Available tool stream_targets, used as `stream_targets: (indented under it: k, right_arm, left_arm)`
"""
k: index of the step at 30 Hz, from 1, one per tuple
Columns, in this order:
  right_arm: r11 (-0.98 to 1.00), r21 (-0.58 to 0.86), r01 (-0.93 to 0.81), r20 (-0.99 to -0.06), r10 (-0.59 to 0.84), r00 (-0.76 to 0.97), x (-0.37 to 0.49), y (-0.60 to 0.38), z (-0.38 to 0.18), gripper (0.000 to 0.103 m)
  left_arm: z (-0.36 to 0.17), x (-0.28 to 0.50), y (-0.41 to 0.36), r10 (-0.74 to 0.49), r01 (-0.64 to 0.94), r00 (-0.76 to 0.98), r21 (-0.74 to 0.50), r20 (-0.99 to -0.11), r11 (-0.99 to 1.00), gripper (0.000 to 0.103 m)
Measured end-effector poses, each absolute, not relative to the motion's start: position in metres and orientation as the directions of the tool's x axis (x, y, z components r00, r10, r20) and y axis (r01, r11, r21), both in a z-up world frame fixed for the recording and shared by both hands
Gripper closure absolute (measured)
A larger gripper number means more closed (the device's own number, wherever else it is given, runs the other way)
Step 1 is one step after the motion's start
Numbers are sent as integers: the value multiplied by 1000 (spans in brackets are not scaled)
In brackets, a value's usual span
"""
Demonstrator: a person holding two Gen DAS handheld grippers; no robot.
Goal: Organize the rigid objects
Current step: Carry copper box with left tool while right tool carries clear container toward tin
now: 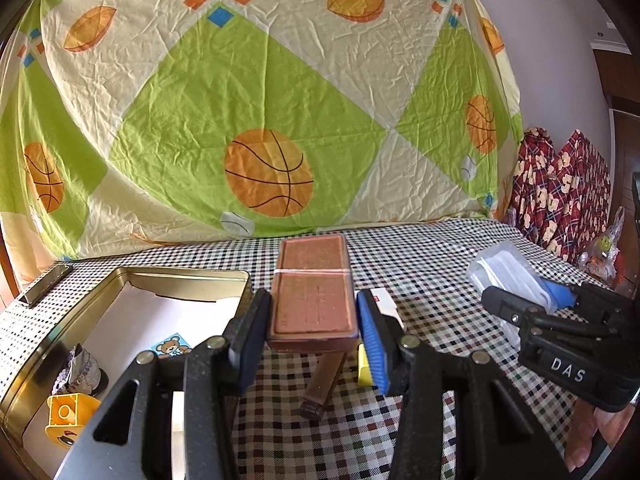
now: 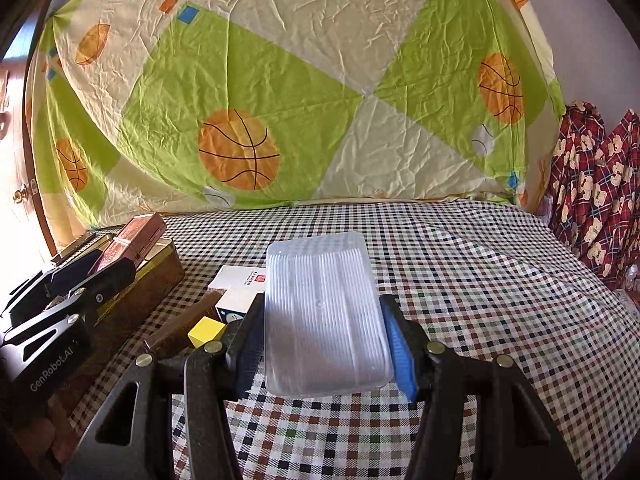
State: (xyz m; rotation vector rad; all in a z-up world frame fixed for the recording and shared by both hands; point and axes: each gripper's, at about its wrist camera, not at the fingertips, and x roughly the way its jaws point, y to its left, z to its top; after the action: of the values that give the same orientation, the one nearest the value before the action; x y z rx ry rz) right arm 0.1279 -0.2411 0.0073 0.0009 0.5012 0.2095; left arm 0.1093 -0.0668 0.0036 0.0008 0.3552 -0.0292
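My left gripper (image 1: 314, 336) is shut on a reddish-brown flat box (image 1: 312, 296) bound with a rubber band and holds it above the checked cloth, just right of an open gold tin (image 1: 188, 276). The box also shows in the right wrist view (image 2: 132, 240), over the tin (image 2: 160, 276). My right gripper (image 2: 322, 344) is shut on a clear ribbed plastic box (image 2: 324, 316) and holds it above the cloth. It shows at the right of the left wrist view (image 1: 520, 304) with the clear box (image 1: 504, 272).
The tin holds a yellow toy (image 1: 66, 414), a bear sticker (image 1: 172, 348) and a small dark object (image 1: 82, 370). On the cloth lie a brown stick (image 1: 324, 384), a yellow cube (image 2: 206, 332) and white cartons (image 2: 240, 280). The tin's lid (image 1: 44, 284) lies far left.
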Motion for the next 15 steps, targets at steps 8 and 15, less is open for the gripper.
stream_targets:
  k: [8, 15]
  right_arm:
    - [979, 39, -201, -437, 198, 877, 121, -237, 11, 46]
    - [980, 36, -196, -420, 193, 887, 120, -237, 12, 46]
  left_arm:
    - [5, 99, -63, -14, 11, 948, -10, -317, 1000, 60]
    - [6, 94, -61, -8, 4, 953, -13, -302, 1000, 60]
